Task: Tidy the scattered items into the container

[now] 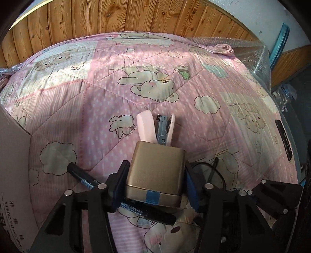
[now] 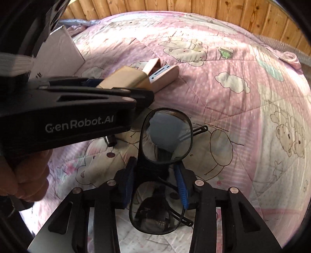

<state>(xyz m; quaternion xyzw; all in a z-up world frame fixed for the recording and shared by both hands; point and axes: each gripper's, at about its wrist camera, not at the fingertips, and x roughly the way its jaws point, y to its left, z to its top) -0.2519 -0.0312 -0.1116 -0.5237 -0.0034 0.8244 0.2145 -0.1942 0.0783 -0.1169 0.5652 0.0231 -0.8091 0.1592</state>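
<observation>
My left gripper (image 1: 155, 175) is shut on a gold tin (image 1: 157, 171) with a strip of blue tape, held a little above the quilt. Under it lies a black marker (image 1: 140, 211). Just beyond the tin an open pink stapler (image 1: 155, 126) rests on the quilt. A cardboard box (image 1: 13, 155) stands at the left edge. My right gripper (image 2: 156, 167) is shut on the bridge of black sunglasses (image 2: 165, 134), lenses fore and aft. In the right wrist view the left gripper (image 2: 143, 97) with the tin (image 2: 124, 77) is at the upper left, next to the stapler (image 2: 165, 75).
A pink cartoon-print quilt (image 1: 97, 93) covers the bed, with wooden panelling (image 1: 116, 17) behind. A flat black strip (image 1: 284, 140) lies near the bed's right edge beside bubble wrap (image 1: 258, 56). A person's hand (image 2: 29, 175) grips the left tool. The box flap (image 2: 58, 52) rises at the far left.
</observation>
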